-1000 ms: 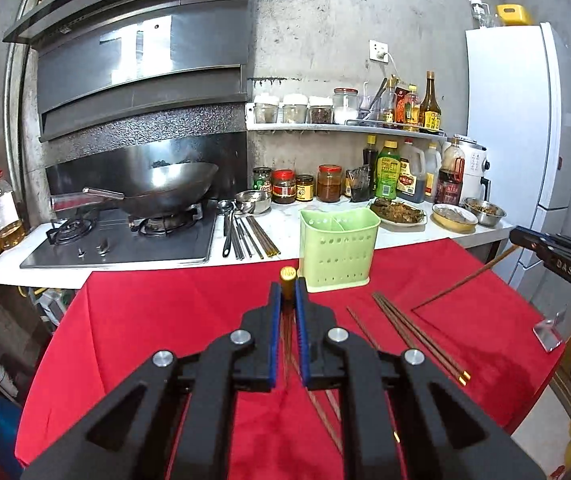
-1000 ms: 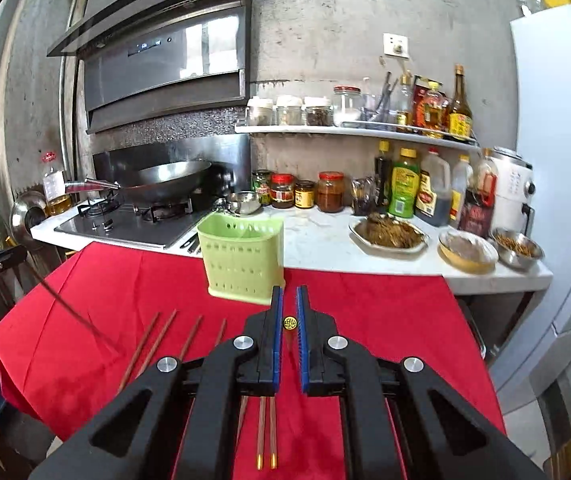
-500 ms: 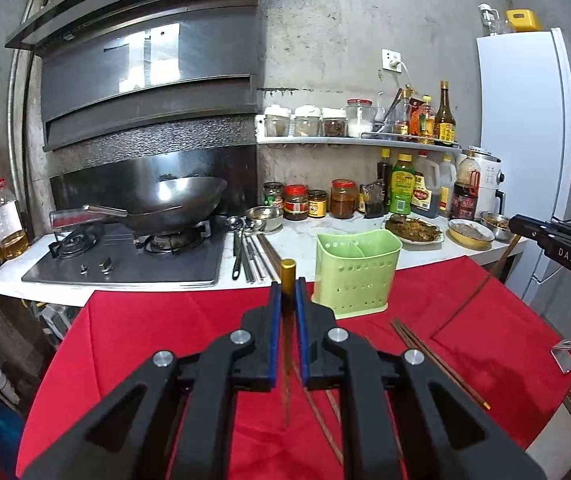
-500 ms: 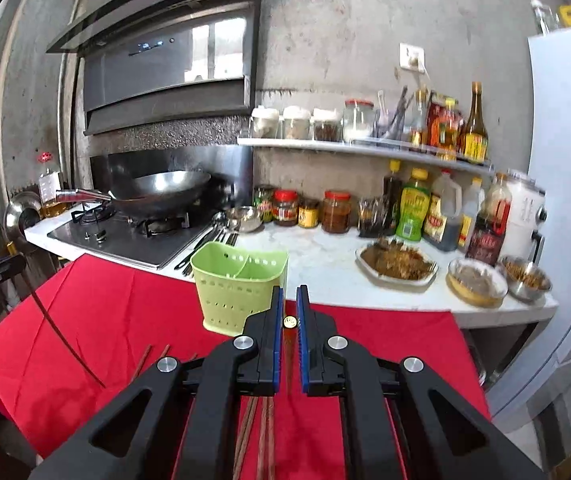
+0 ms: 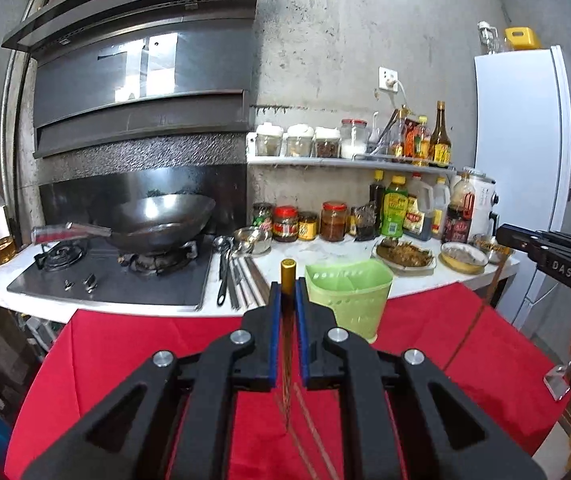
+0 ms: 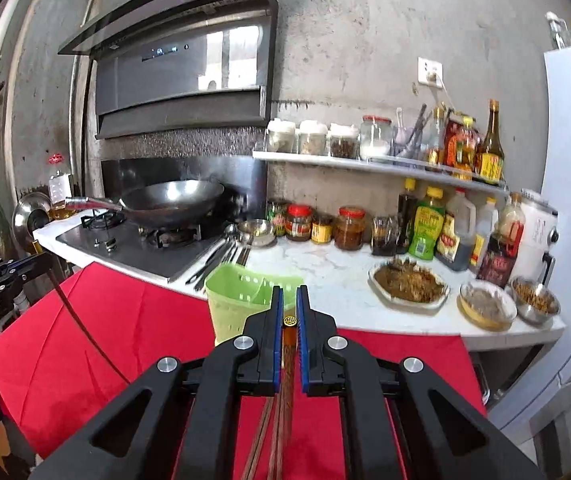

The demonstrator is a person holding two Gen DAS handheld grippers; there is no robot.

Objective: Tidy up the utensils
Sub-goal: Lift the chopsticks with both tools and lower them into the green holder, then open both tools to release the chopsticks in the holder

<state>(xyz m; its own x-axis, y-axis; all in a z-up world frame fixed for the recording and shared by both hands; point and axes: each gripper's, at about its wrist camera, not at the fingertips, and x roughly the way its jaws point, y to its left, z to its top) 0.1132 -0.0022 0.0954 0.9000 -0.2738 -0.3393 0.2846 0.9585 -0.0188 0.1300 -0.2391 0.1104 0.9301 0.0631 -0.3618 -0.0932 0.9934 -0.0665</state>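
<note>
Home kitchen: wok [image 5: 161,222] on gas hob [image 5: 117,276], range hood [image 5: 141,80], condiment shelf [image 6: 377,168], fridge [image 5: 521,176].

Each wrist camera looks forward along its own fingers, raised over the red tablecloth [image 5: 125,352], facing the counter [image 6: 341,276] and wall. Both views share the green utensil holder [image 5: 347,294] just ahead; the wok [image 6: 173,200] sits ahead-left.

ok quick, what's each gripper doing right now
left gripper: shut on a gold-capped chopstick
right gripper: shut on another gold-capped chopstick
</note>
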